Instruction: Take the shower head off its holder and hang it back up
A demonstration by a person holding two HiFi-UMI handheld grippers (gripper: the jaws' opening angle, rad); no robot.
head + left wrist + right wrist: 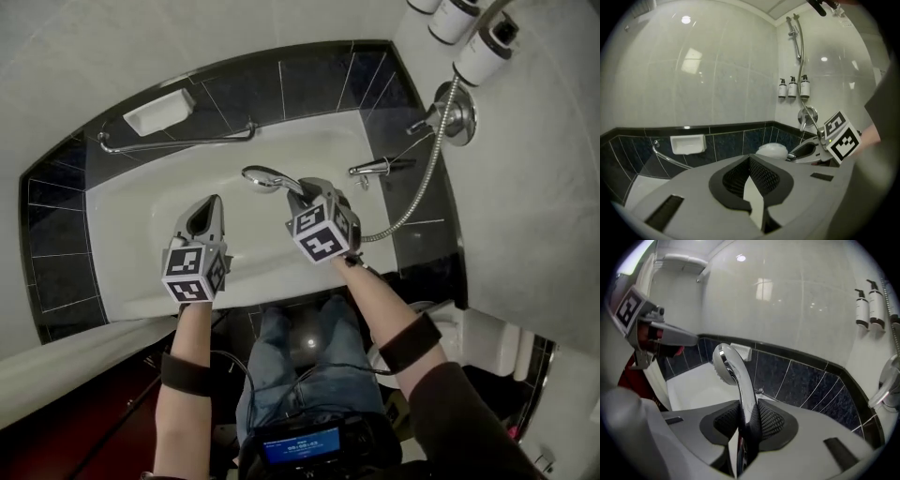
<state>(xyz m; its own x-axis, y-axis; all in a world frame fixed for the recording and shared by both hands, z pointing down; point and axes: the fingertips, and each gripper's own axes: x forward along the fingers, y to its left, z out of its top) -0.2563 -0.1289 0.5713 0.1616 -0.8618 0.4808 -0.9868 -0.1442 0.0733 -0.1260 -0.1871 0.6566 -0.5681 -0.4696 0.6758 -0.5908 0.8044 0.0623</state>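
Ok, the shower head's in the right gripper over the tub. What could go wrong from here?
The right gripper pinches the shower head by its smooth chrome handle, so it might slip or twist. The hose hangs beside the faucet lever and may snag on lifting. The left gripper is shut and empty, giving no support.

A person is standing over a white bathtub (141, 281). The right gripper (302, 192) is holding a chrome shower head (265, 177), and the left gripper (205, 212) is hovering nearby.
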